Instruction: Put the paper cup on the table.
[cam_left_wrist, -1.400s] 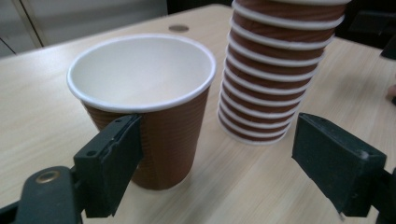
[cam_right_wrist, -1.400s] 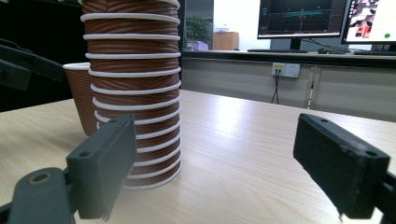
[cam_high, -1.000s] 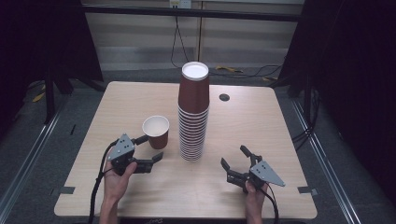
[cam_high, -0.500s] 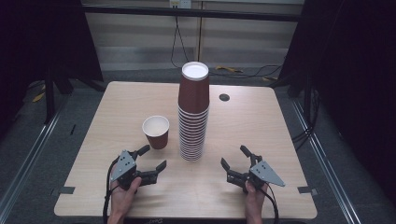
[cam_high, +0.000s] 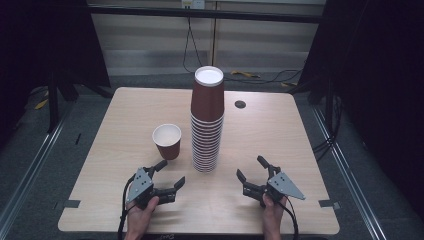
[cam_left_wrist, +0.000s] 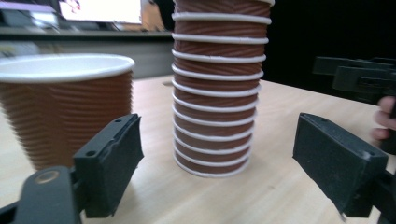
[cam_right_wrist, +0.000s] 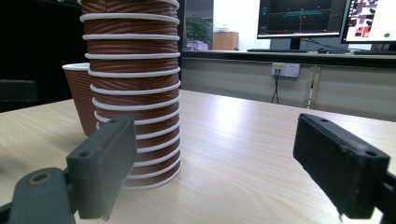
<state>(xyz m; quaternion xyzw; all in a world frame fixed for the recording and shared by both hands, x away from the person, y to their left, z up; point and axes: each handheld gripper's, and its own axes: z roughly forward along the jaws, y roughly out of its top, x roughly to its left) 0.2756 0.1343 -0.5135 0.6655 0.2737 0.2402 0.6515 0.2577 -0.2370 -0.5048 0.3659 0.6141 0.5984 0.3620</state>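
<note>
Ribbed brown paper cup stack (cam_high: 206, 125), white-rimmed, upright on pale woodgrain table (cam_high: 280, 130).

I work at a pale wood-grain surface (cam_high: 280, 135) with a small dark round hole (cam_high: 240, 104) near its far edge. Around the surface lies grey floor (cam_high: 45, 165), with metal rails (cam_high: 345, 170) running along both sides. Beyond the surface's far edge a light panelled wall (cam_high: 150, 45) carries a socket (cam_right_wrist: 286, 70) with cables (cam_high: 189, 42) hanging down. Above that wall, monitors (cam_right_wrist: 301, 18) glow on a desk. Dark curtains (cam_high: 380, 75) flank the surface.
</note>
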